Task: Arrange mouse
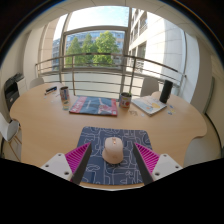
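A pale pink computer mouse (114,150) rests on a dark blue patterned mouse mat (112,165) on the wooden table (40,125). My gripper (112,160) is open, its magenta pads (78,158) standing apart at either side of the mouse. The mouse sits between the fingers with a clear gap on both sides and lies on the mat by its own weight.
Farther back on the table are a colourful flat mat (93,105), a metal can (65,96) to its left, a dark cup (125,100) and a book or tablet (149,103) to its right. A black chair (166,92) and a railing before windows stand beyond.
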`<control>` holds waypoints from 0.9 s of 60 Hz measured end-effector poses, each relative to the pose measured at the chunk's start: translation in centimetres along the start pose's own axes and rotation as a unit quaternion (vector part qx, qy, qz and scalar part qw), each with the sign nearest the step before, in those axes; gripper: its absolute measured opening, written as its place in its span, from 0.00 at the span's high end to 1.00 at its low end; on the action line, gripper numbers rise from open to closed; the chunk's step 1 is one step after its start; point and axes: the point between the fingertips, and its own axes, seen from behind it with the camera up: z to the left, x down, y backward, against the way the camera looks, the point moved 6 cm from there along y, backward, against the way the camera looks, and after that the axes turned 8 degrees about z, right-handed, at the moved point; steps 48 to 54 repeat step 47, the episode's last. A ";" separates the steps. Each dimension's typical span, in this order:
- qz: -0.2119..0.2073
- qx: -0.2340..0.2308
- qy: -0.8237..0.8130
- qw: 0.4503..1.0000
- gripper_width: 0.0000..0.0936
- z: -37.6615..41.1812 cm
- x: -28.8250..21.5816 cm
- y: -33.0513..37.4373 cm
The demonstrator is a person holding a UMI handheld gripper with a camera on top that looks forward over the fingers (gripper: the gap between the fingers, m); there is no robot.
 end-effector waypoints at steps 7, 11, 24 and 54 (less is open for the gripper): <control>-0.014 0.012 -0.002 1.000 0.10 1.1 0.8 6.5; -0.022 0.016 -0.003 1.000 0.09 1.9 1.6 9.8; -0.035 0.018 0.006 0.999 0.10 4.3 4.9 17.4; -0.030 0.026 0.002 0.999 0.10 4.5 6.7 20.8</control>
